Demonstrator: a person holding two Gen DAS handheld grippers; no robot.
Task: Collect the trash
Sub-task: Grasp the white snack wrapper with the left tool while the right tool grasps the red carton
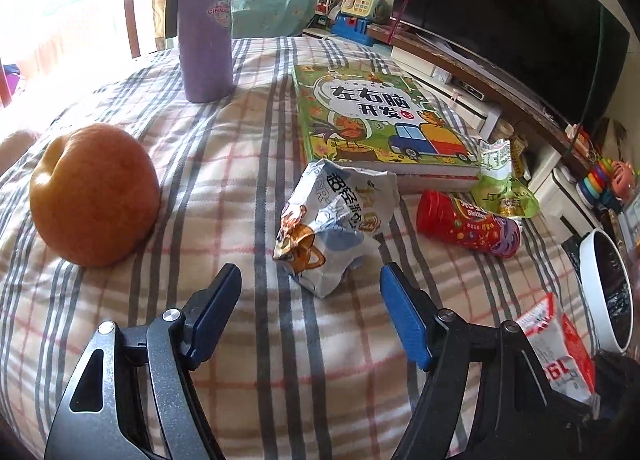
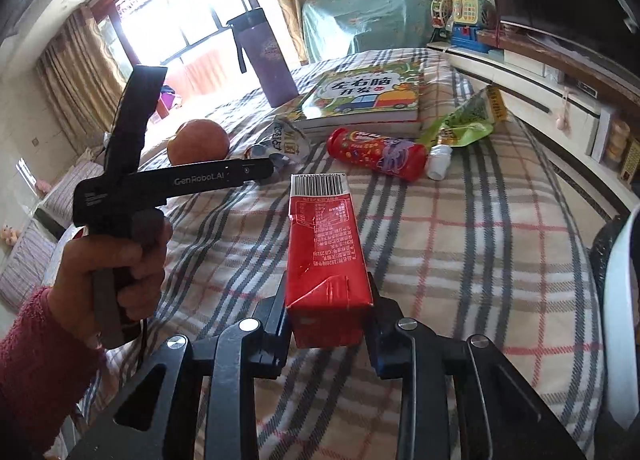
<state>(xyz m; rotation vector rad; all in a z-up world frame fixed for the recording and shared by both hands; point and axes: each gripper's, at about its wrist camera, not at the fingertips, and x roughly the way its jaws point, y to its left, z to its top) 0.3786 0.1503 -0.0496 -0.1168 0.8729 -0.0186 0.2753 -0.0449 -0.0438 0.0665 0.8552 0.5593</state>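
Gripping a red rectangular drink carton [image 2: 325, 260], the right gripper [image 2: 328, 324] had its jaws pressed against the carton's two sides near its base, the barcoded end pointing away over the plaid blanket [image 2: 460, 244]. The left gripper [image 1: 310, 280] hung with its jaws wide apart and nothing between them, just short of a crumpled white-and-blue foil snack wrapper [image 1: 332, 219] lying on the blanket. Beyond the wrapper lay a red cylindrical candy tube [image 1: 466, 227] on its side, touching or nearly touching a green crumpled pouch [image 1: 502, 187]. A green children's picture book [image 1: 372, 119] lay flat behind them, a purple drinks flask [image 1: 206, 31] stood upright farther back, and an orange round fruit [image 1: 94, 195] sat to the left. A white-rimmed bin [image 1: 606, 288], apparently black-lined, stood at the right edge. A hand [image 2: 116, 280] in a dark-red sleeve held the left gripper's handle.
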